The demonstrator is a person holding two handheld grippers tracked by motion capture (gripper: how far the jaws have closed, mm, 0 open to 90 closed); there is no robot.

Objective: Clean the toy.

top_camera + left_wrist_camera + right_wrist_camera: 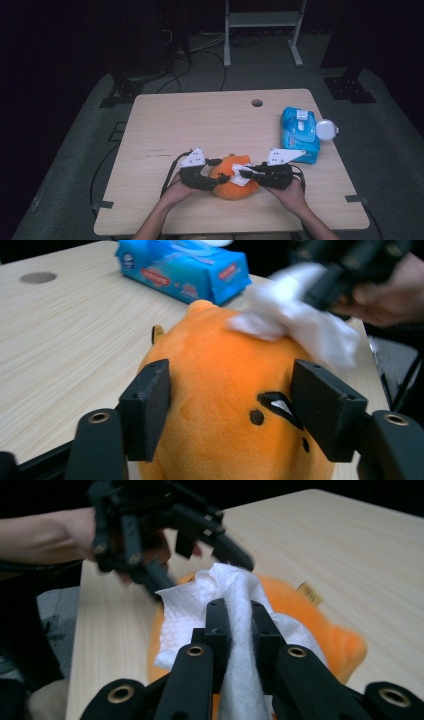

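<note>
Orange plush, soft and light by the look of it, sits near the front edge of the bench [165, 125], about midway along it, as a person works on it with two hand-held tools. The left tongs [230, 410] straddle the orange plush toy [220, 405], their pads against its flanks at a middling width; the fabric bulges between them, so the body will likely squash rather than resist, and a hold across its broad middle, as here, looks surer than one at the small tag on its side. The right tongs [239, 625] are pinched nearly together on a white wipe [200, 610], which drapes limp over the top of the toy and would probably tear or slip free if dragged hard. From above, the left tongs [200, 177] and right tongs [260, 175] meet over the toy [232, 186] from either side, the wipe [242, 175] between them. Farther back, toward the right edge of the bench, lies a blue pack of wipes [299, 134] with its white lid flipped open, well apart from the toy. Beyond that, a round cable hole [257, 103] marks the far edge.
</note>
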